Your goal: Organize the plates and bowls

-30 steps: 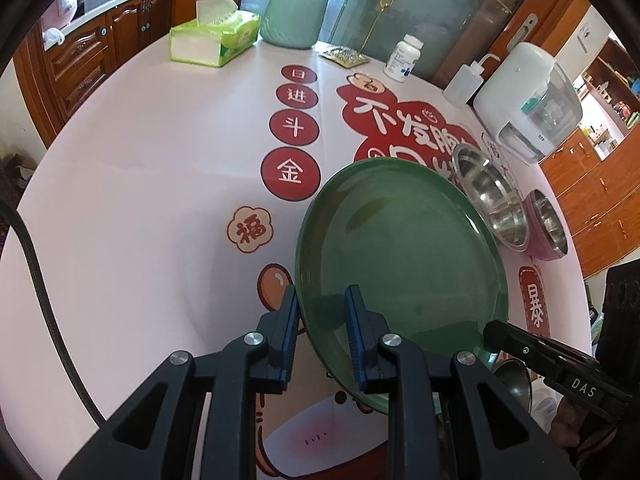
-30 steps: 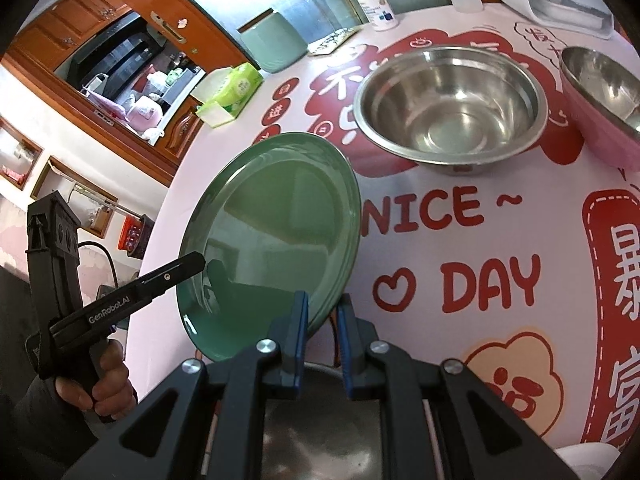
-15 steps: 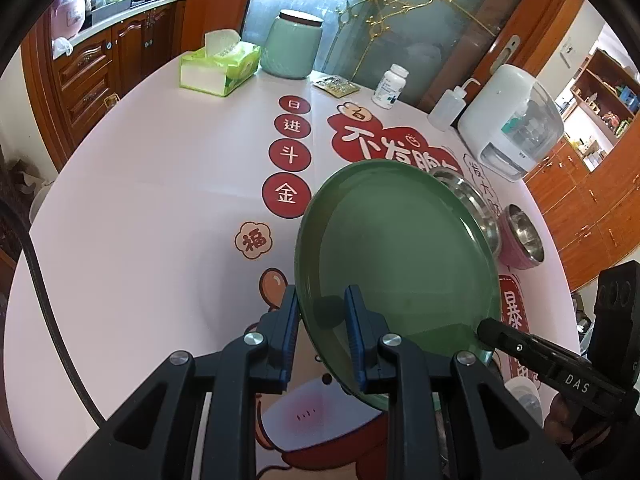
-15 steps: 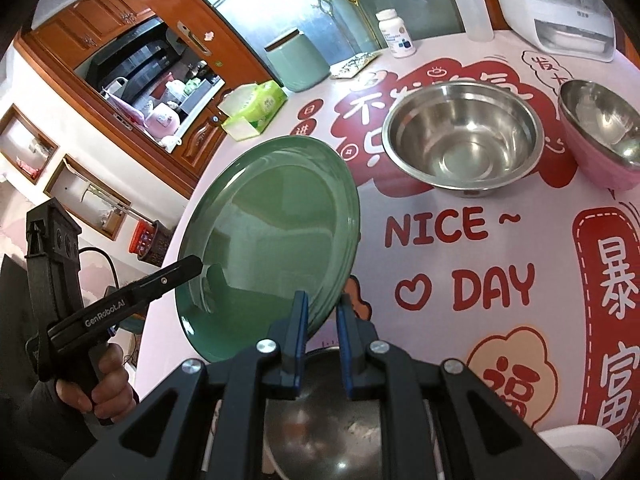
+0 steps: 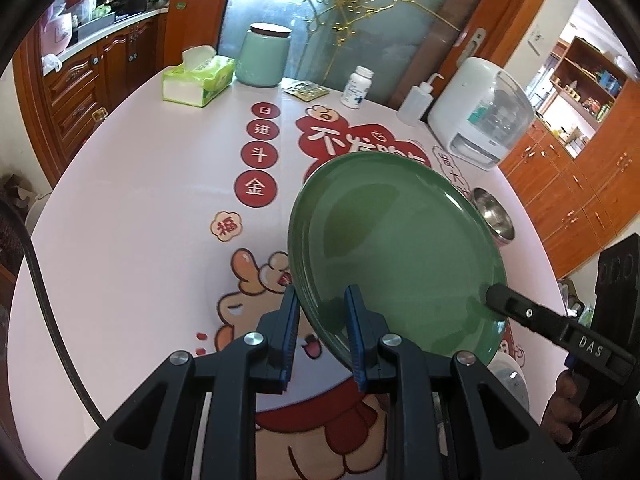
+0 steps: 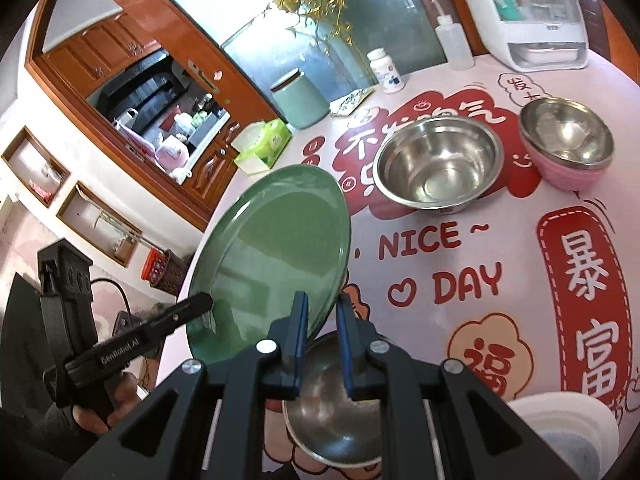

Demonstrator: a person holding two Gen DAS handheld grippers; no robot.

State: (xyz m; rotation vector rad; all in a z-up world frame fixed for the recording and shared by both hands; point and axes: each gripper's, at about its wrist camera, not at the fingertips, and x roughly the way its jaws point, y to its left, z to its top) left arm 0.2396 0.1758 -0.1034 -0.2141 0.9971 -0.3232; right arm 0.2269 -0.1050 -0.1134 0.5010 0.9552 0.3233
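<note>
A tilted green plate is gripped at opposite rim edges by the left tool and right tool, above a steel bowl at lower centre.

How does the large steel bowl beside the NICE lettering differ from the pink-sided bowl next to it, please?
The large steel bowl is bare metal outside, while the pink-sided bowl has a pink outer wall. The large steel bowl looks wider; the pink-sided bowl looks smaller. The large steel bowl sits nearer the lifted green plate; the pink-sided bowl sits further from it. Both stand upright, empty, with shiny steel interiors.
</note>
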